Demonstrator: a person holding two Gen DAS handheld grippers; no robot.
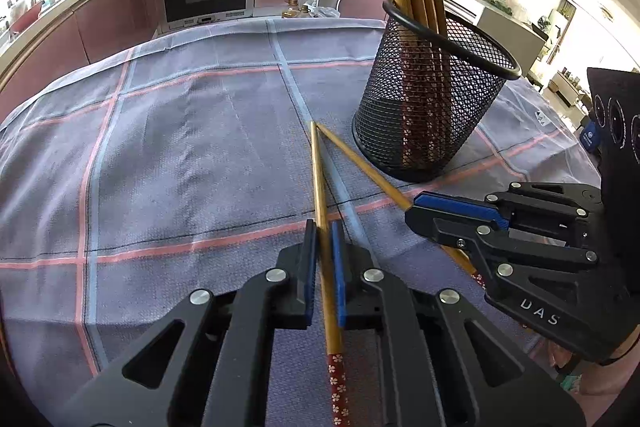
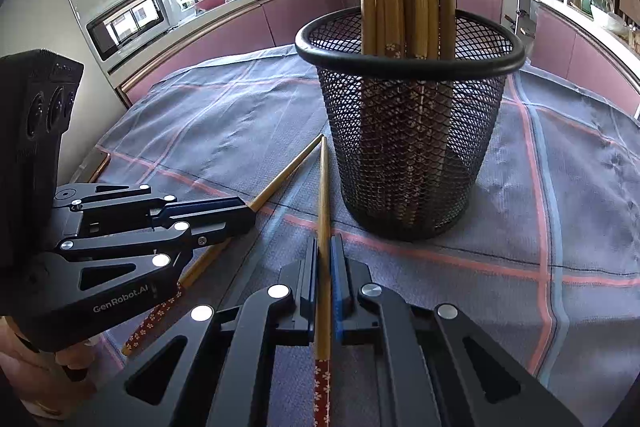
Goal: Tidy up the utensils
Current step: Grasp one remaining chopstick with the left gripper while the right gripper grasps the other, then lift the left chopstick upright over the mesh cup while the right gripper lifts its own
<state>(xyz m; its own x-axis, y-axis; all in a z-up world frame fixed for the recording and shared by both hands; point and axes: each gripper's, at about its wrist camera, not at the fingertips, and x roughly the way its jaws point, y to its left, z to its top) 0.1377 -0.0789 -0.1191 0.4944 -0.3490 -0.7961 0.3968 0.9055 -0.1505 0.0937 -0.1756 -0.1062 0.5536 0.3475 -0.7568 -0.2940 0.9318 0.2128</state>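
Kitchen table under a grey plaid cloth (image 1: 180,147): two slim bamboo chopsticks with red floral ends, tips meeting beside the black wire-mesh holder (image 1: 432,107), one nipped mid-shaft in the left gripper (image 1: 324,259), the other (image 2: 323,227) in the right gripper (image 2: 325,267); judged light, stiff, slippery, so grip mid-shaft.

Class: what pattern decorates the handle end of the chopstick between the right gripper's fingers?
Red with small pale flowers on the chopstick, clearest in the right wrist view.
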